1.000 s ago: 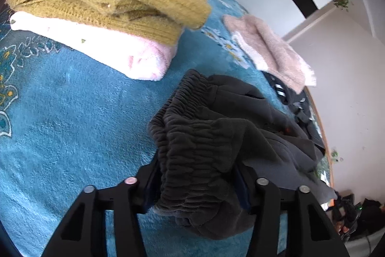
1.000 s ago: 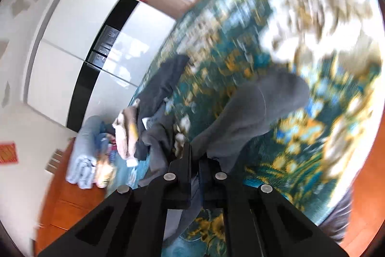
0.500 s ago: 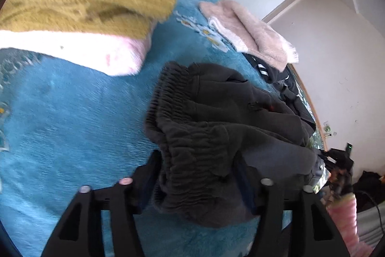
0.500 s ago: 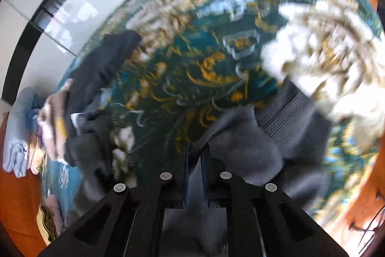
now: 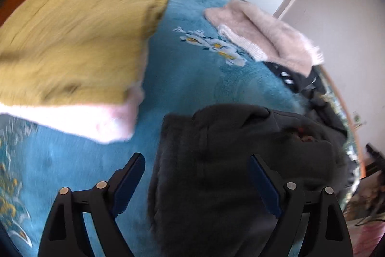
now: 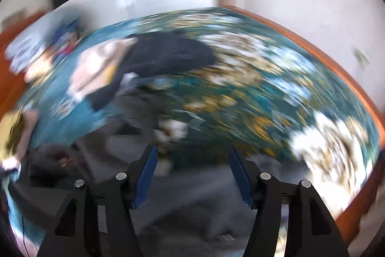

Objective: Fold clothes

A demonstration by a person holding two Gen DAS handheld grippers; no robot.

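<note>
Now both claws gape — your left claw straddles the grey pants, lengthwise toward 1 o'clock; right claw hovers.

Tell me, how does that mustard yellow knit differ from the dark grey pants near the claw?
The mustard yellow knit is folded flat and stacked on a pink-white garment; the dark grey pants lie bunched up straight on the blue blanket. The knit sits off to the side, the pants between the open left claw. Both rest on the blanket.

Right-wrist view motion-smeared; dark trousers cut off below.
</note>
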